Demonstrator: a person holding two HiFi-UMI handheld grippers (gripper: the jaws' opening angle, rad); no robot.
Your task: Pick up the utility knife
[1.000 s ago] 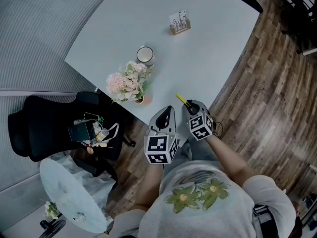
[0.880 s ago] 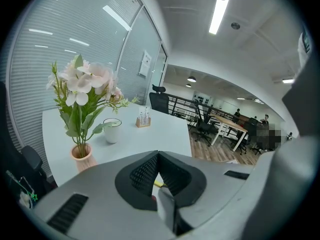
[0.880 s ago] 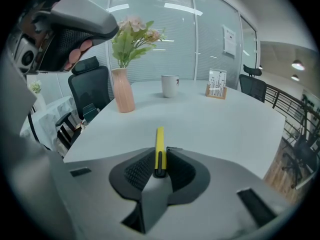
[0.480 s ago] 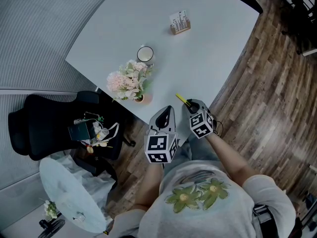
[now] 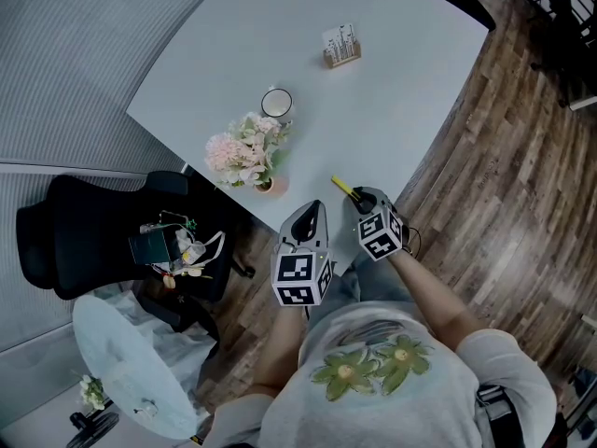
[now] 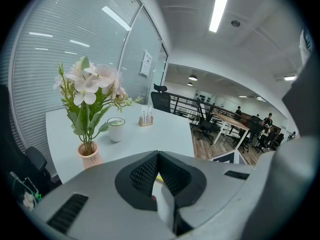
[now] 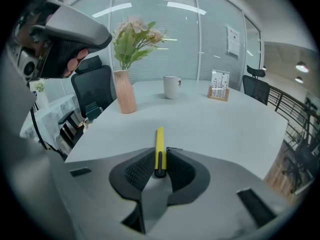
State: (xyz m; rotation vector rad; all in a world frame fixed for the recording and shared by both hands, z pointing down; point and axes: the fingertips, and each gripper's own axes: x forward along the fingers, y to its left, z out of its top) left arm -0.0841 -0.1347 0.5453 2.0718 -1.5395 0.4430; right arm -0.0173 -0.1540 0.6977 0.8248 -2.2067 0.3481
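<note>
Bright, even office light from ceiling strips (image 6: pixel 218 8); gripper views bulge and darken at edges.

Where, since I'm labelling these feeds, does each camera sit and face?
Head view: person's head, steeply down at table; left gripper, right gripper, forearm show.
Left gripper view: on that gripper, facing flowers; shut jaws show.
Right gripper view: on that gripper, along the table; jaws clamp the utility knife.
All share the flowers.
</note>
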